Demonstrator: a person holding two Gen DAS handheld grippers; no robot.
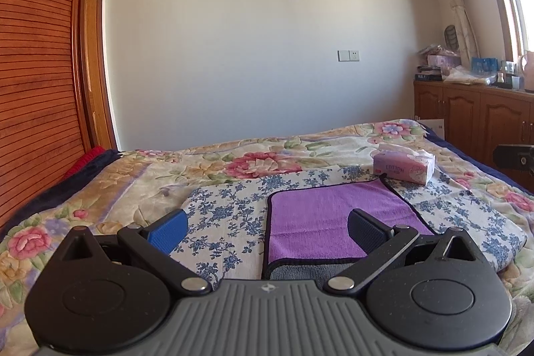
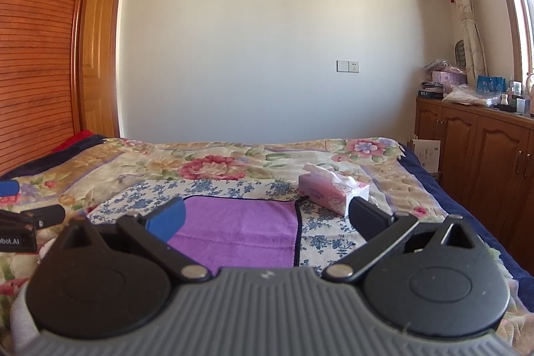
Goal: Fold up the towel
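A purple towel with a dark border lies flat on a blue-flowered cloth on the bed; its near edge is turned over and shows grey. It also shows in the right wrist view. My left gripper is open and empty, hovering above the towel's near left part. My right gripper is open and empty, above the towel's near right side. The left gripper's body shows at the left edge of the right wrist view.
A pink tissue box stands on the bed just beyond the towel's far right corner, also in the right wrist view. A wooden cabinet with clutter stands right of the bed. A wooden wardrobe is at the left.
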